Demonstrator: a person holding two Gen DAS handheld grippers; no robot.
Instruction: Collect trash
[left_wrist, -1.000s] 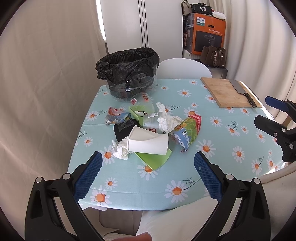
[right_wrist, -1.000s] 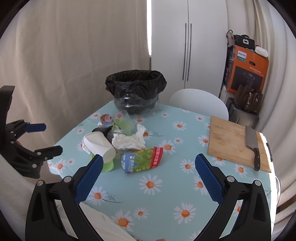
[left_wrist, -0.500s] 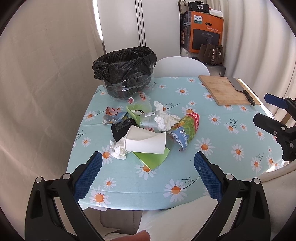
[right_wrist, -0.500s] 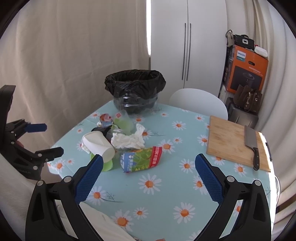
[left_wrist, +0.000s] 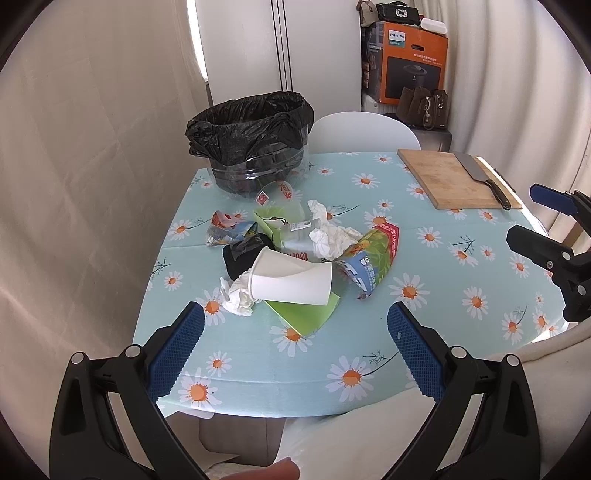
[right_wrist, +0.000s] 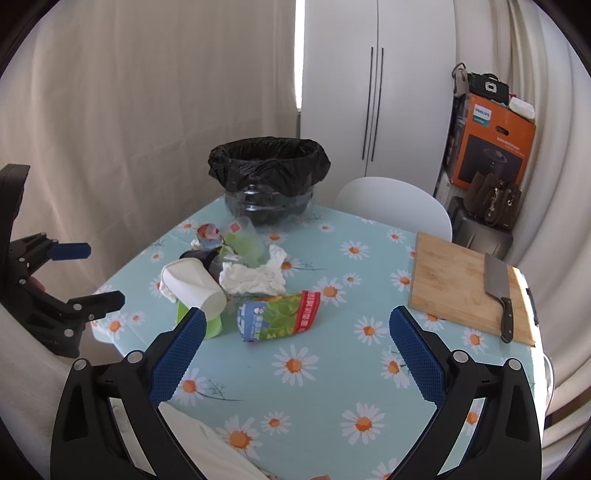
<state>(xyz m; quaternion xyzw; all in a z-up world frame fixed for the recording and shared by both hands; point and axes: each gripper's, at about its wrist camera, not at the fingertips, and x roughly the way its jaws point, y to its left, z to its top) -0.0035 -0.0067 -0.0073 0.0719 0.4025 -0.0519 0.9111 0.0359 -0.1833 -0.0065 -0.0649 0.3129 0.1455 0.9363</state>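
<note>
A pile of trash lies mid-table: a white paper cup (left_wrist: 291, 278) on its side, crumpled tissues (left_wrist: 332, 238), a green-and-blue snack bag (left_wrist: 371, 258), a green wrapper (left_wrist: 306, 314) and a black item (left_wrist: 240, 254). The cup (right_wrist: 194, 284) and the bag (right_wrist: 279, 315) also show in the right wrist view. A bin with a black bag (left_wrist: 255, 142) stands behind the pile. My left gripper (left_wrist: 295, 339) is open and empty above the near table edge. My right gripper (right_wrist: 295, 347) is open and empty, right of the pile.
A wooden cutting board (left_wrist: 454, 179) with a cleaver (left_wrist: 480, 177) lies at the far right of the table. A white chair (left_wrist: 364, 131) stands behind the table. Curtains hang on the left. An orange box (left_wrist: 413, 64) sits in the back corner.
The left gripper has pulled back and risen slightly, so the table looks a little farther. The right gripper has barely moved. Both stay open.
</note>
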